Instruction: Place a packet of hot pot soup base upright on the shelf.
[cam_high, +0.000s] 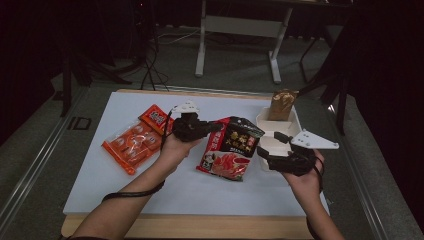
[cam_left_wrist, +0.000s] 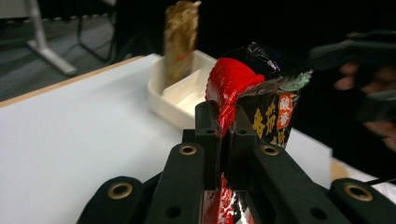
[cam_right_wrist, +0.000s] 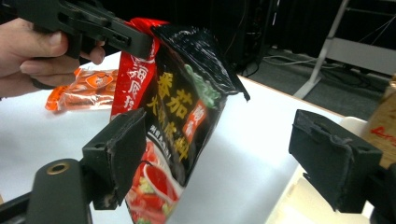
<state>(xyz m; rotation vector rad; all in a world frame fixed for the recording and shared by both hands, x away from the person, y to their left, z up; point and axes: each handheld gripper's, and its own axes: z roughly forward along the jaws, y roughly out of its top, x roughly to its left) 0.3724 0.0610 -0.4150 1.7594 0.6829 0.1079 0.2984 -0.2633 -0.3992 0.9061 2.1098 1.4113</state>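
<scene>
A black and red sauce pouch (cam_high: 231, 146) hangs tilted above the white table top (cam_high: 100, 175), its lower end near the surface. My left gripper (cam_high: 212, 128) is shut on the pouch's upper left edge; in the left gripper view the jaws (cam_left_wrist: 223, 119) pinch the red edge of the pouch (cam_left_wrist: 261, 98). My right gripper (cam_high: 270, 145) stands open just right of the pouch, over the near end of a white tray (cam_high: 261, 120). In the right gripper view the pouch (cam_right_wrist: 187, 107) hangs by the left pad (cam_right_wrist: 116, 154), and the gripper (cam_right_wrist: 224, 158) holds nothing.
A gold-brown packet (cam_high: 282, 104) stands upright at the far end of the tray. Two orange packets (cam_high: 134, 142) (cam_high: 155, 117) lie at the table's left. The table's right edge runs close beside the tray. Table legs and chairs stand beyond the far edge.
</scene>
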